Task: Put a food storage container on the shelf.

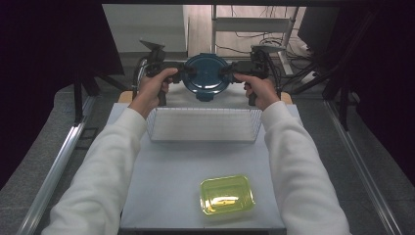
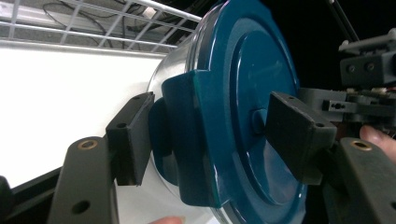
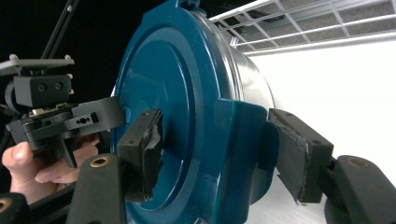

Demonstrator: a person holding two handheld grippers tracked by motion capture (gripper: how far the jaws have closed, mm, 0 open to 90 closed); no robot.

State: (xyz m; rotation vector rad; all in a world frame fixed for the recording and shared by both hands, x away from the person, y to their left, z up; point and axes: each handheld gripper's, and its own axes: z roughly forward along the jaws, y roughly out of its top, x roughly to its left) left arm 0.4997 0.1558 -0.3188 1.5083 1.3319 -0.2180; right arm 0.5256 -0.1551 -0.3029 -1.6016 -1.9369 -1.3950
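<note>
A round clear container with a dark teal lid (image 1: 206, 73) hangs in the air above the far side of a wire basket (image 1: 203, 140). My left gripper (image 1: 185, 73) grips its left edge and my right gripper (image 1: 228, 73) its right edge. In the left gripper view the left gripper (image 2: 212, 135) is shut across a lid clasp (image 2: 187, 140), one pad under the rim and one on the lid top (image 2: 243, 93). In the right gripper view the right gripper (image 3: 219, 154) clamps the opposite clasp (image 3: 243, 140) the same way.
The white wire basket sits at the far end of the pale table (image 1: 171, 176). A yellow-green rectangular tub (image 1: 226, 195) lies near the front edge, right of centre. Metal frame rails (image 1: 58, 161) run along both sides of the table.
</note>
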